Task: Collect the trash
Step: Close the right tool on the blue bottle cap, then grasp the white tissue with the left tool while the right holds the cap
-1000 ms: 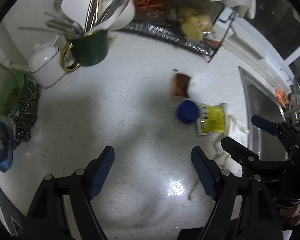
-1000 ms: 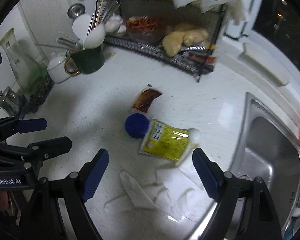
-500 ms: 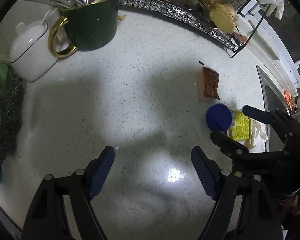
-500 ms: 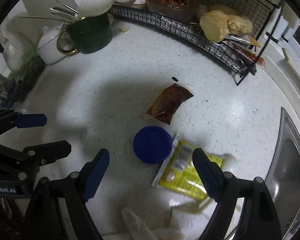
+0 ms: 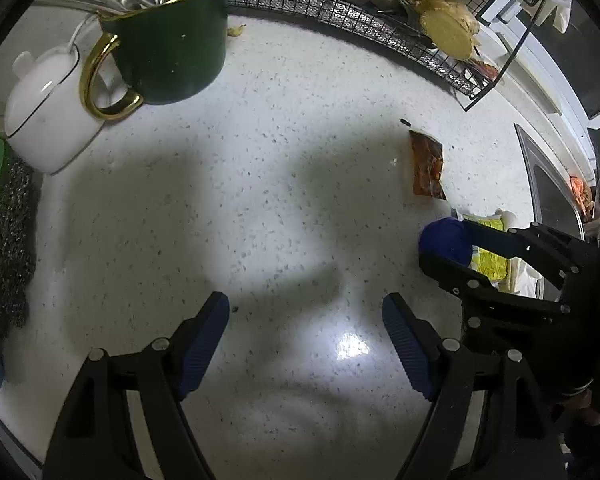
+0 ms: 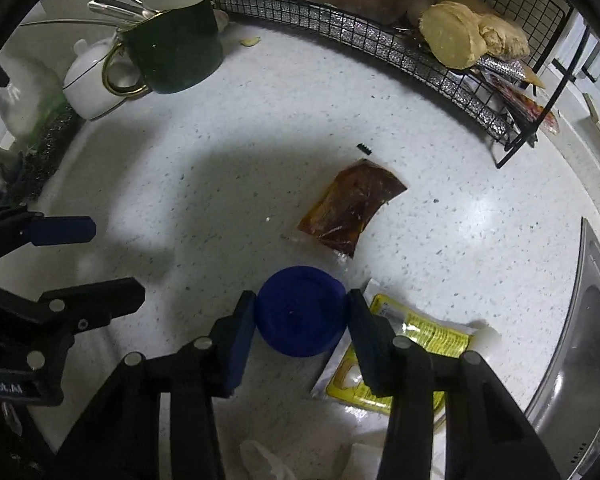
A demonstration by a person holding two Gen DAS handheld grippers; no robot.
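Note:
A round blue cap [image 6: 300, 316] lies on the white speckled counter [image 6: 220, 152]. My right gripper [image 6: 300, 300] points down over it; its jaws are closing and both pads touch the cap's sides. A brown sauce sachet [image 6: 352, 208] lies just beyond the cap. A yellow sachet [image 6: 420, 336] lies to the cap's right, partly under the right finger. Crumpled white wrapping [image 6: 264, 460] shows at the bottom edge. My left gripper [image 5: 306, 304] hangs open over bare counter, with nothing between its fingers. From the left wrist view the cap [image 5: 440, 236] sits between the right gripper's fingers.
A dark green mug [image 5: 172, 52] full of utensils and a white lidded pot [image 5: 48, 120] stand at the back left. A black wire rack [image 6: 380, 28] with food runs along the back. A steel sink [image 6: 580, 340] lies to the right. A dark scouring pad [image 5: 8, 240] lies at the left edge.
Both grippers came down closer to the counter. The right gripper's jaws narrowed from wide open until they meet the blue cap's sides. The left gripper stayed open.

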